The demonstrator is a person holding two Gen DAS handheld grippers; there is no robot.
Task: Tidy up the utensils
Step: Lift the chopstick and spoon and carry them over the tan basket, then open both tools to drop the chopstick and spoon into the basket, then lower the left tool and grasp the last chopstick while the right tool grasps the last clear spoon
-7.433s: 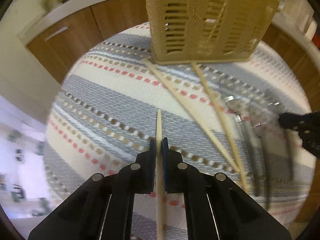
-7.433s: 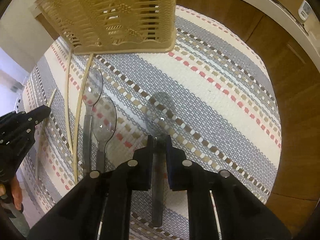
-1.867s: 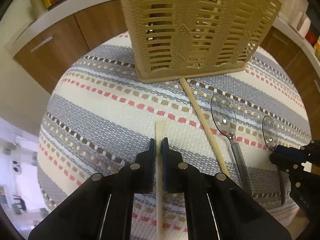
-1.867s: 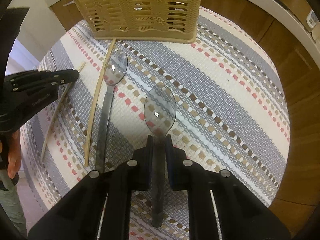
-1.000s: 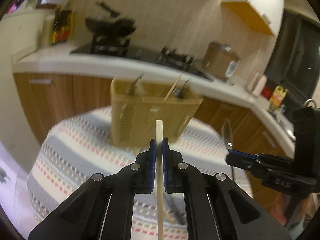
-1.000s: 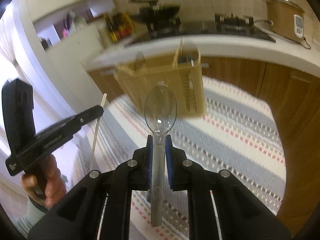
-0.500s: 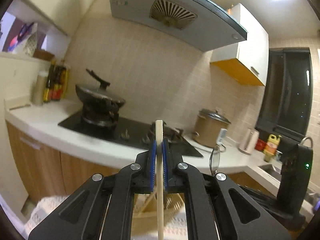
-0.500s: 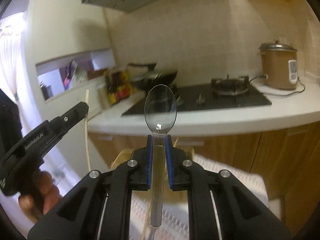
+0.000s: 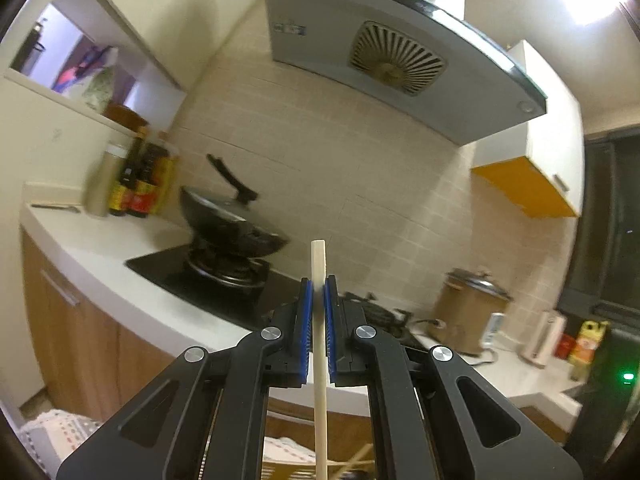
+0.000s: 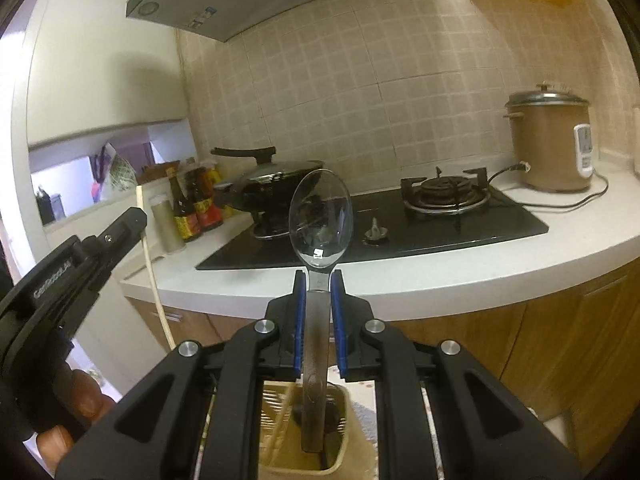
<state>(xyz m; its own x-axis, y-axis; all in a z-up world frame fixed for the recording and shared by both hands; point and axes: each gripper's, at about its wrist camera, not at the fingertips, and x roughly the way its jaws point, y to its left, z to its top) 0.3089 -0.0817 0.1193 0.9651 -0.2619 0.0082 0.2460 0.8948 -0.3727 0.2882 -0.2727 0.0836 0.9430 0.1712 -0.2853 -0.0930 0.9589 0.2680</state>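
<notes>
Right gripper (image 10: pixel 319 280) clamps the light, slippery clear plastic spoon (image 10: pixel 320 220) at its neck, frame centre above the beige basket (image 10: pixel 340 456); left gripper (image 9: pixel 316 292) pinches the stiff, thin wooden chopstick (image 9: pixel 319 320) mid-shaft.

A white countertop (image 10: pixel 460 276) runs along the tiled wall above wooden cabinet fronts. A black hob (image 10: pixel 384 228) is set into it. A dark wok (image 10: pixel 272 188) sits on the hob's left burner; the right burner (image 10: pixel 446 192) is bare. Sauce bottles (image 10: pixel 196 210) stand on the countertop left of the hob. A brown rice cooker (image 10: pixel 550 144) stands to its right, its cable lying on the surface. Lower down, a striped cloth (image 9: pixel 52 428) covers a table; a beige basket (image 10: pixel 340 420) stands on it.
</notes>
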